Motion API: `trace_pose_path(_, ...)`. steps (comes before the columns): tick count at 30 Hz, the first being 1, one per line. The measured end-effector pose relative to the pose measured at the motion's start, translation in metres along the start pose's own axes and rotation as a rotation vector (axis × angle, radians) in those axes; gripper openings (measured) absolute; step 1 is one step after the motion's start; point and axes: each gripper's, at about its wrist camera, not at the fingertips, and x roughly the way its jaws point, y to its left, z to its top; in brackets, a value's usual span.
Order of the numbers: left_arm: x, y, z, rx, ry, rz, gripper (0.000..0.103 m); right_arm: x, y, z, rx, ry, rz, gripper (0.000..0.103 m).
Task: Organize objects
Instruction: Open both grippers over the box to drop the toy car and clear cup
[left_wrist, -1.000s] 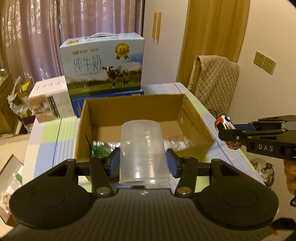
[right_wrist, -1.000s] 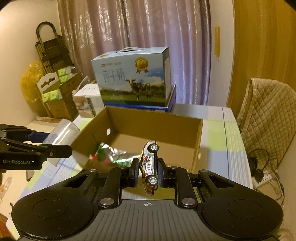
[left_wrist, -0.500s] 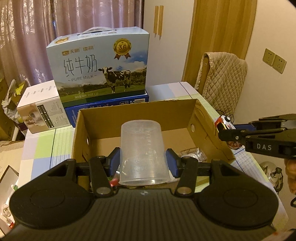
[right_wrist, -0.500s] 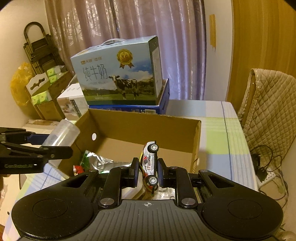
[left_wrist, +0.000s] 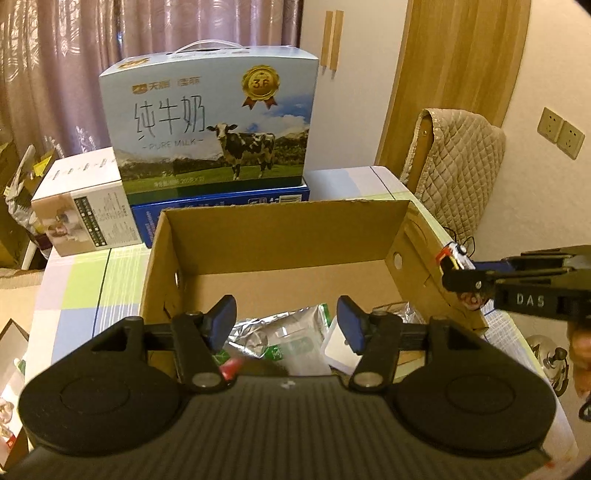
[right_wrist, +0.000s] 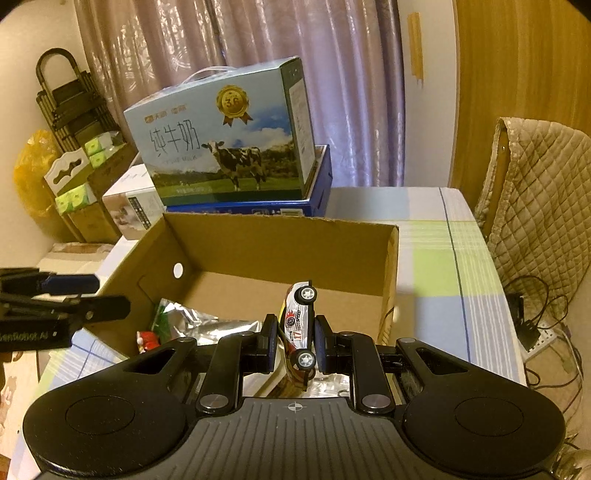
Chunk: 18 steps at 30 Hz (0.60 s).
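Two hand-held grippers hang tilted down over the box (left_wrist: 280, 236). The left hand-held gripper (left_wrist: 287, 325) has just been opening and stands spread, nothing between its jaws. The right hand-held gripper (right_wrist: 294, 341) pinches the toy car (right_wrist: 298, 325) above the box floor; release remains. Foil packets (left_wrist: 273, 332) already lie inside.
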Motion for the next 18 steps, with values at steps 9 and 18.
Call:
trace_pose_path(9, -0.011, 0.014, -0.011, -0.028, -0.004, 0.016, 0.058, -0.005, -0.002, 0.003, 0.052, -0.083, 0.032, 0.037)
trace_pose_path(18, -0.030, 0.021, -0.032, -0.046, 0.004, 0.027, 0.058, -0.025, 0.000, -0.019, 0.078, -0.029, -0.007, 0.037)
